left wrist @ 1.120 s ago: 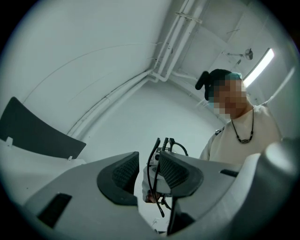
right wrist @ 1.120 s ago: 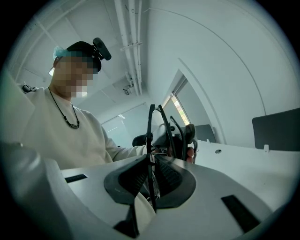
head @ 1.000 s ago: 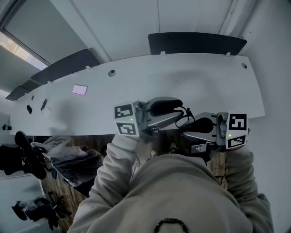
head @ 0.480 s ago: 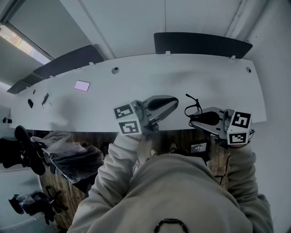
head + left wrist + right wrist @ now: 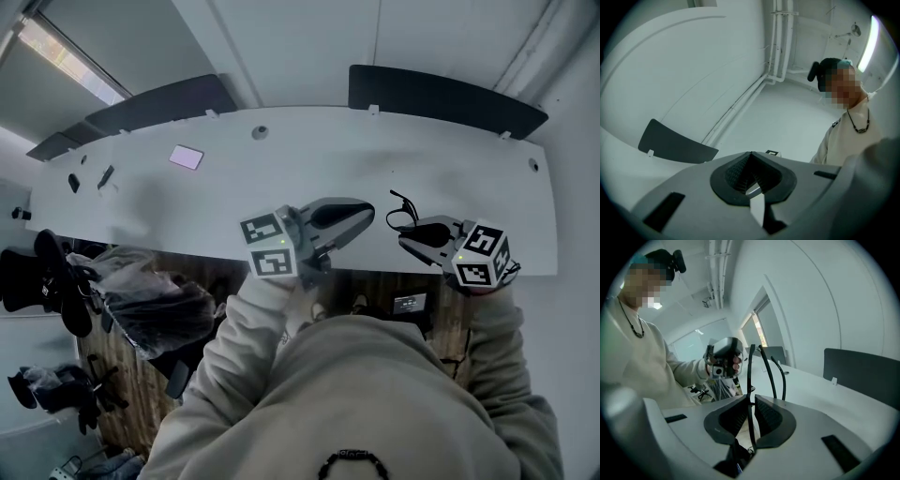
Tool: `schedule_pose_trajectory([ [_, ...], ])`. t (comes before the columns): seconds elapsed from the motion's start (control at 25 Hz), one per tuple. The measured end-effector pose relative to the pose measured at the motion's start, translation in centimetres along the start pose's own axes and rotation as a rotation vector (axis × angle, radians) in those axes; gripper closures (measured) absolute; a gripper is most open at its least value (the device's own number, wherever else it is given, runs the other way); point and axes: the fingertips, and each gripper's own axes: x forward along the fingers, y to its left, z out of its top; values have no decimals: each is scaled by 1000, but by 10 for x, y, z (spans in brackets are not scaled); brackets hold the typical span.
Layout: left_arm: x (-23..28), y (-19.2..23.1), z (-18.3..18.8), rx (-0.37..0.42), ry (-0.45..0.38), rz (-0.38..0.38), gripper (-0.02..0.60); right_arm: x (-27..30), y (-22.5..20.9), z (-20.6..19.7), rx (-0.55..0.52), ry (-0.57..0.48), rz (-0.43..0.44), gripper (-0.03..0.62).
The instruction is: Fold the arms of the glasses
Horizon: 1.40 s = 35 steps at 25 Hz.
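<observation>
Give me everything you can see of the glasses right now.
The glasses look thin, black and wire-like. The right gripper pinches a narrow edge of them between its pads, so they stand up out of the jaws. Two slim arms with curved tips rise beyond, side by side. They are held over the white table near its front edge. Nothing but the pads visibly touches them. No lenses can be made out.
</observation>
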Motion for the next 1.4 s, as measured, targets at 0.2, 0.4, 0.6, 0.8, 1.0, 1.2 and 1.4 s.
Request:
schedule_pose_trajectory([
  [0.2,-10,0,3,24,-1,20,577,23,-41,-42,31,108,-41,536],
  [0.4,-28,9,9,29,-21,71,576,50,-77,-88,52,232,-74,536],
  [0.6,-43,15,19,52,-69,117,577,77,-97,-133,26,388,-65,536],
  [0.8,-54,20,24,58,-84,157,575,97,-111,-189,-11,561,-38,536],
  [1.0,-65,27,21,46,-94,197,577,110,-126,-237,-55,721,-42,536],
  [1.2,-73,32,23,42,-108,223,577,120,-127,-267,-100,837,18,536],
  [1.4,-81,34,22,34,-118,246,575,127,-126,-282,-110,895,74,536],
])
